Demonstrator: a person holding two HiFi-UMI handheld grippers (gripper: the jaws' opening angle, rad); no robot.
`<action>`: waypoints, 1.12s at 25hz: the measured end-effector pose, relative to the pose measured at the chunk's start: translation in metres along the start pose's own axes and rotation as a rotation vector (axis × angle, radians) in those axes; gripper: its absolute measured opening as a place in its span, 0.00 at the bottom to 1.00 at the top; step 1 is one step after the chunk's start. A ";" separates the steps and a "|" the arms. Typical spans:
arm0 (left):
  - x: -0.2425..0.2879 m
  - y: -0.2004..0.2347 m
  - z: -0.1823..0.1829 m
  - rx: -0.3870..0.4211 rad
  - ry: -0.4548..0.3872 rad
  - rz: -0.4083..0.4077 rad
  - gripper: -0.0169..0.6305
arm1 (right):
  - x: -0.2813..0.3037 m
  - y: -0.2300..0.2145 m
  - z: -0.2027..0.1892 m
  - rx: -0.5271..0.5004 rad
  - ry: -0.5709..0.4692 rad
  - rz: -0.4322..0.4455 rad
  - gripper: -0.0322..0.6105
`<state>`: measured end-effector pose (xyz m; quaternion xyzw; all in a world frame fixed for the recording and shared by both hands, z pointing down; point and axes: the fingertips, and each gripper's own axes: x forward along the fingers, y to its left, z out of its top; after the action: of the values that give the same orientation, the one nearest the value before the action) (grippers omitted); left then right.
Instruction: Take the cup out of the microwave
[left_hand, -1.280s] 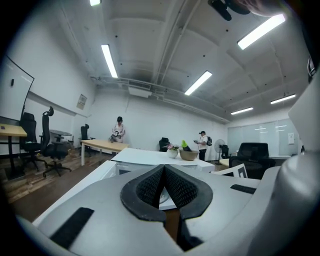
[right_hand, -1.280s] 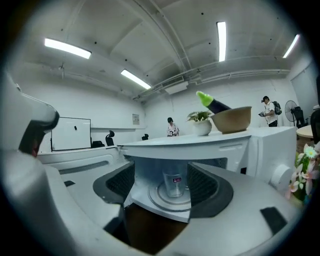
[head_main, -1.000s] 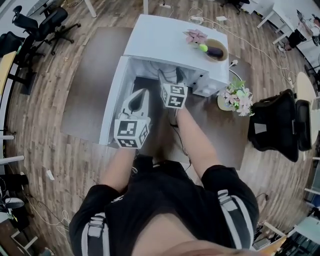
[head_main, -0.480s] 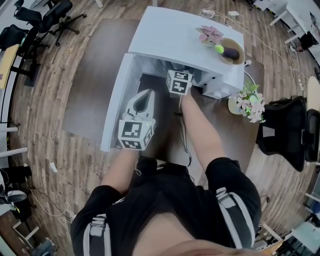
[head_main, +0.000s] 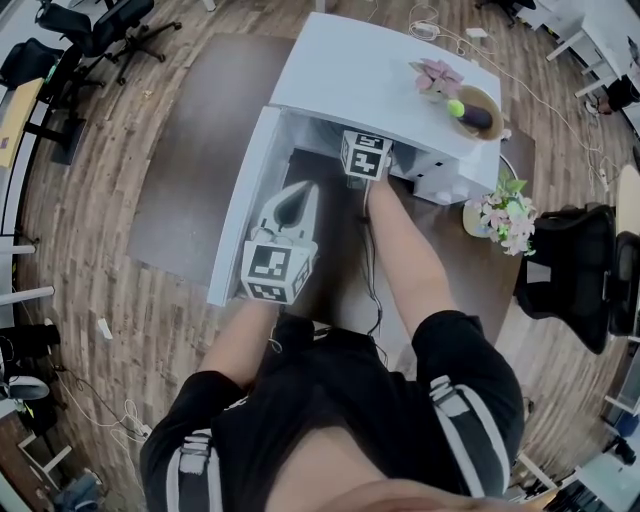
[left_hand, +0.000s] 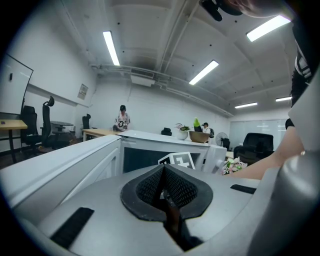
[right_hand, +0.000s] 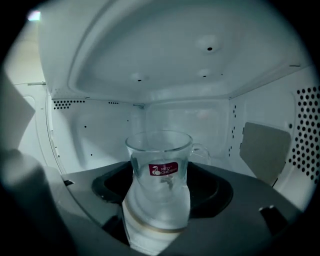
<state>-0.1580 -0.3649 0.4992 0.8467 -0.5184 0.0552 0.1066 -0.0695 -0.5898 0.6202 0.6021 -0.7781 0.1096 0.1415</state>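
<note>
A clear glass cup (right_hand: 159, 187) with a red label and a handle at its right stands upright inside the white microwave (head_main: 350, 70). My right gripper (right_hand: 157, 222) is reached into the cavity. Its jaws lie against both sides of the cup's lower part, shut on it. From the head view only its marker cube (head_main: 366, 155) shows at the opening, and the cup is hidden. My left gripper (head_main: 296, 200) hangs outside in front of the opening, beside the open door (head_main: 240, 200). It is shut with nothing in it (left_hand: 165, 192).
The microwave stands on a dark table (head_main: 190, 170). On its top are a pink flower (head_main: 436, 75) and a bowl of fruit (head_main: 478, 108). A bouquet (head_main: 505, 220) lies at its right, near a black chair (head_main: 570, 270). The cavity wall (right_hand: 265, 150) is close on the right.
My right gripper has gone from the microwave's opening deeper into the cavity. The left gripper has stayed in front of the door.
</note>
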 end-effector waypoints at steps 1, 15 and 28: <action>0.000 0.000 -0.001 -0.001 0.001 -0.001 0.03 | 0.000 0.000 0.000 -0.002 0.001 -0.004 0.57; -0.002 -0.007 -0.005 0.003 0.010 -0.033 0.03 | -0.041 0.011 -0.017 -0.008 -0.039 0.030 0.56; -0.013 -0.019 -0.007 0.016 0.005 -0.033 0.03 | -0.108 0.022 -0.030 0.001 -0.105 0.098 0.56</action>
<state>-0.1472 -0.3437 0.5013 0.8559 -0.5035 0.0598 0.1022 -0.0631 -0.4758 0.6098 0.5684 -0.8129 0.0850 0.0948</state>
